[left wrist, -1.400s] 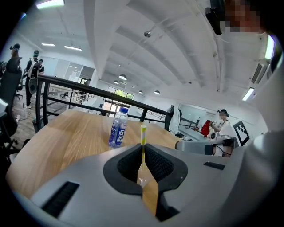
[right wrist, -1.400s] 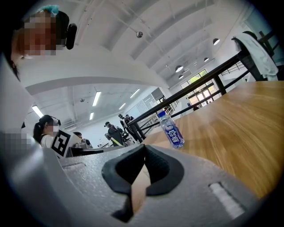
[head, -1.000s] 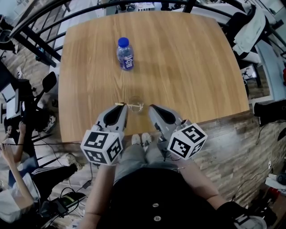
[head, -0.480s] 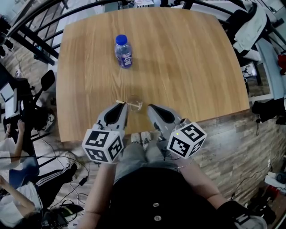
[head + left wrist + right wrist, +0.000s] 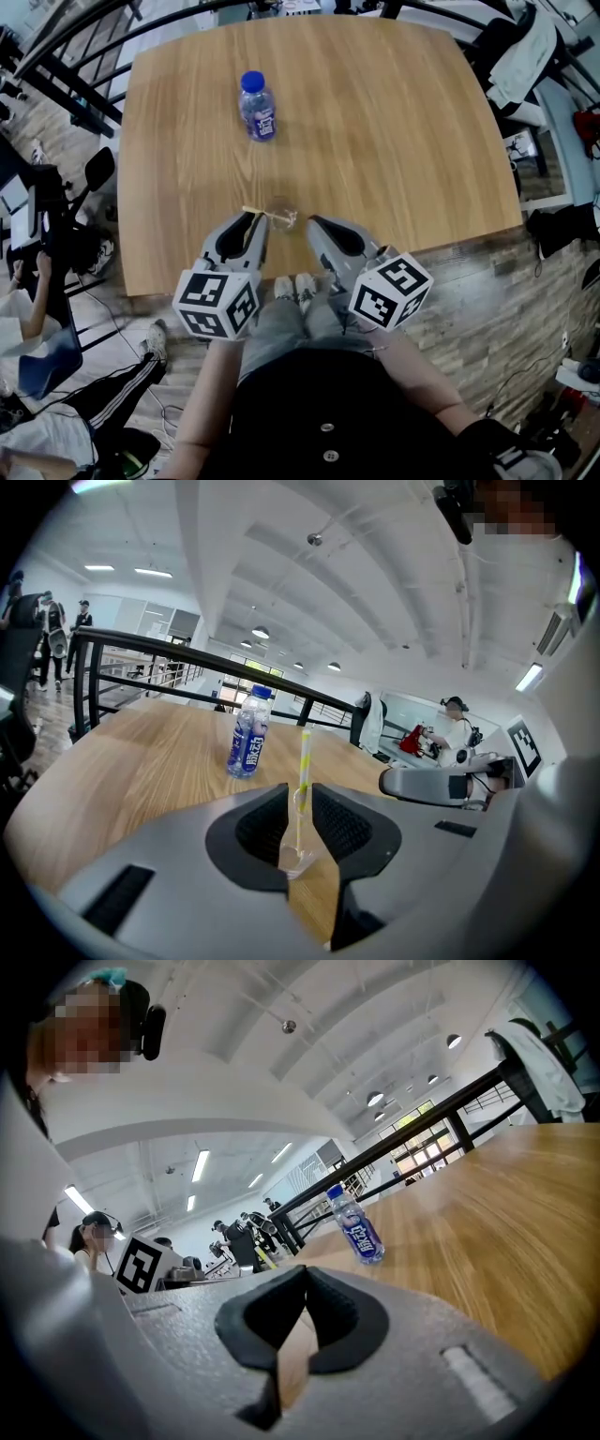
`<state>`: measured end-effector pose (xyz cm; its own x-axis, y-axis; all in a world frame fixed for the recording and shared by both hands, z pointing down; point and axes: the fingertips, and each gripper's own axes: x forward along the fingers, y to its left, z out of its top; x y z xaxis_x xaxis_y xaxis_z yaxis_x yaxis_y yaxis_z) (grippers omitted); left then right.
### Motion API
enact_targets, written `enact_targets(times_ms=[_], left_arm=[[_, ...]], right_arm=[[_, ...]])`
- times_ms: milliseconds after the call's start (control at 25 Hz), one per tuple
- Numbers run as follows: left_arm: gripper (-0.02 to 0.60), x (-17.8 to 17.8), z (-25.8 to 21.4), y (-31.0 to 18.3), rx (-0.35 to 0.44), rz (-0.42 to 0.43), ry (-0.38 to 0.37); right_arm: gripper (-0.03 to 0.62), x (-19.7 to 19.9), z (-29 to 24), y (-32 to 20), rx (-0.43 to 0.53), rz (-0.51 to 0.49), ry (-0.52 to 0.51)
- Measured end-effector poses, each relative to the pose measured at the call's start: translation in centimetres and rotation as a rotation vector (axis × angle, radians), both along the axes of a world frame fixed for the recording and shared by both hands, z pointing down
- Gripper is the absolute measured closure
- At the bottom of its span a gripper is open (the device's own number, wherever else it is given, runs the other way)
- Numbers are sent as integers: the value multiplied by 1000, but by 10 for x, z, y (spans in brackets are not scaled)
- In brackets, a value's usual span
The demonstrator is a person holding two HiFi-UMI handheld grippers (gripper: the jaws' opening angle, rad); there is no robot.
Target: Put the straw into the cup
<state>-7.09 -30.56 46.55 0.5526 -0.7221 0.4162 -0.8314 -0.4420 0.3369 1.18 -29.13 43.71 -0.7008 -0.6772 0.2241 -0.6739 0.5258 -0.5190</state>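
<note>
A thin yellow-and-white straw point(image 5: 251, 211) point(image 5: 304, 757) is pinched between the jaws of my left gripper point(image 5: 258, 217) point(image 5: 300, 794), which is shut on it. One end of the straw reaches the small clear cup point(image 5: 286, 219) point(image 5: 298, 860) that stands on the wooden table point(image 5: 394, 122) near its front edge, just right of the left gripper's tips. I cannot tell how deep that end sits in the cup. My right gripper point(image 5: 312, 223) point(image 5: 305, 1279) hovers right of the cup, its jaws shut with nothing between them.
A blue-capped water bottle point(image 5: 257, 105) point(image 5: 248, 733) point(image 5: 357, 1225) stands upright at the table's far left. A black railing point(image 5: 84, 37) runs behind the table. Other people sit or stand off to the left point(image 5: 37, 281) beyond the table edge.
</note>
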Motion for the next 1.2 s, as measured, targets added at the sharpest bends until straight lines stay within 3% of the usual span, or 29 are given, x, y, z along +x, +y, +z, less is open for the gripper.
enact_targets(times_ms=[80,280,840,1200], left_arm=[[478,-1,-2,2,6,-5,1],[460,-5,-9,9,20,-10,6],[466,-8,-50,37,113,-5,100],[506,-7,-75,51,174,-1,142]], right_arm=[[595,0,-3,1,9,1,1],[595,-4,-14,5,38,-11,7],[595,-8,-59,20,140,-29,-41],[595,-21,-87,38,232,-54,-47]])
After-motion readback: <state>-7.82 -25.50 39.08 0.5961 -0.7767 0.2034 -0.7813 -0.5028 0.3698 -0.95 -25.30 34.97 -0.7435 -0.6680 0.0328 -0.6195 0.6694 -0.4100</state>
